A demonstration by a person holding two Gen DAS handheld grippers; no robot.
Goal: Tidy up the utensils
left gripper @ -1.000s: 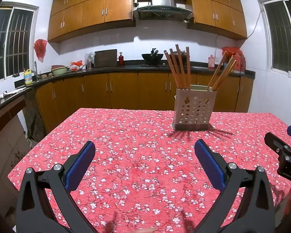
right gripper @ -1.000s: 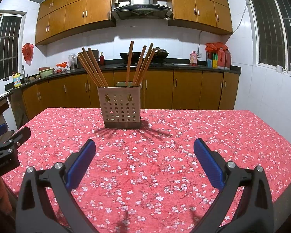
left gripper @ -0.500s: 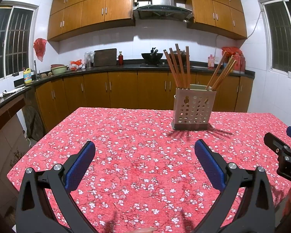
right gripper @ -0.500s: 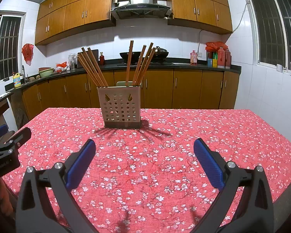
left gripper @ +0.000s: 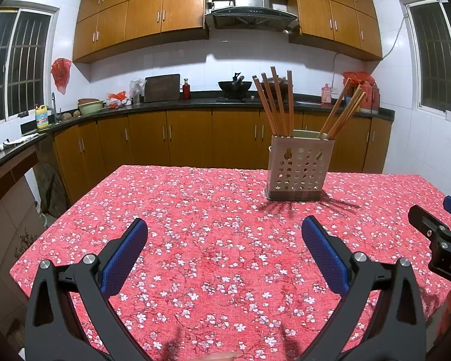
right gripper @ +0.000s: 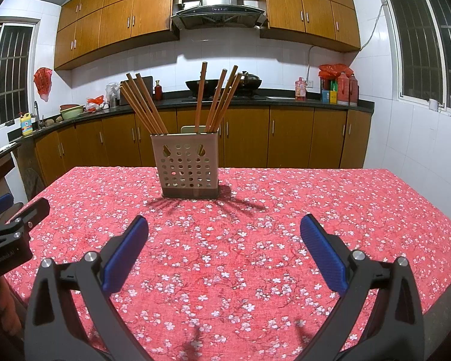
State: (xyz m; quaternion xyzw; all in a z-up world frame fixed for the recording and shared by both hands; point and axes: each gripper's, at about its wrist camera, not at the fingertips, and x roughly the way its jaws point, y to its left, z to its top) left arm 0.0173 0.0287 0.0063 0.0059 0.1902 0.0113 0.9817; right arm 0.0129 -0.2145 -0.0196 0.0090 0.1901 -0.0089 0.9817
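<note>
A perforated beige utensil holder (left gripper: 299,168) stands upright on the table, with several wooden chopsticks (left gripper: 275,102) leaning out of it in two bunches. It also shows in the right wrist view (right gripper: 189,165), with the chopsticks (right gripper: 213,102) fanned out. My left gripper (left gripper: 225,242) is open and empty, low over the near part of the table, well short of the holder. My right gripper (right gripper: 224,240) is open and empty too, at about the same distance. Each gripper shows at the edge of the other's view.
The table wears a red floral cloth (left gripper: 213,228) (right gripper: 285,210). Its left edge drops to the floor (left gripper: 21,240). Wooden kitchen cabinets and a dark counter (left gripper: 165,105) with a wok, bottles and bowls run behind.
Almost nothing has changed. The left view has shifted very slightly, and both grippers stay open and empty.
</note>
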